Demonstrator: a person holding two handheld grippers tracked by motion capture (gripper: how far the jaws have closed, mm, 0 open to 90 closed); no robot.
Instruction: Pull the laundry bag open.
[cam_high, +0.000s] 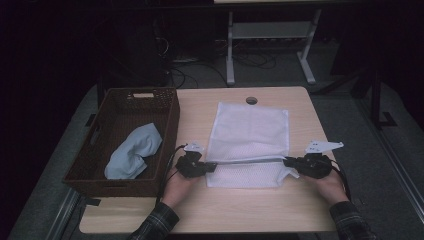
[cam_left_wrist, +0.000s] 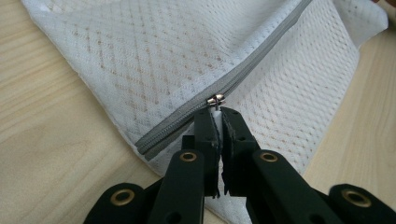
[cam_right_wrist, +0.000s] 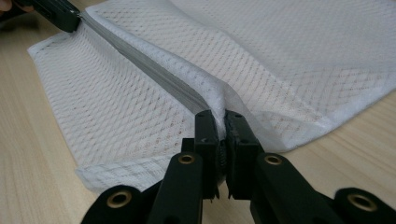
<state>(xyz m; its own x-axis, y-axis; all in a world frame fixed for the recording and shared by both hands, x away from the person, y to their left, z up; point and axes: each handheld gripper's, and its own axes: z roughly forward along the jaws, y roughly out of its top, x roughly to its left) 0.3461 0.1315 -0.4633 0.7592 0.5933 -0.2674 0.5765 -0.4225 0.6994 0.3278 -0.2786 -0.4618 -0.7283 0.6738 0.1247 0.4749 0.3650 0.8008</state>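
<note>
Right now the white mesh laundry bag lies flat on the light wood-grain tabletop, stretched between the 2 grippers. Fabric is a fine diamond-pattern net w/ a grey zipper running straight across near the front edge.

Left gripper: jaws together, pinched on the zipper pull tab, a small white strip; the shiny metal slider sits just past the jaw tips. Zip tape runs away diagonally up & to the right of the jaws in the left gripper view.

Right gripper: jaws clamped on a bunched fold of mesh at the far end of the zipper, fabric puckered up between the tips. Zipper runs away from it toward the left gripper, seen top left in the right gripper view.

Off beyond the left gripper, well apart from the bag: dark brown woven wicker basket, rectangular, w/ a crumpled pale blue cloth inside.
</note>
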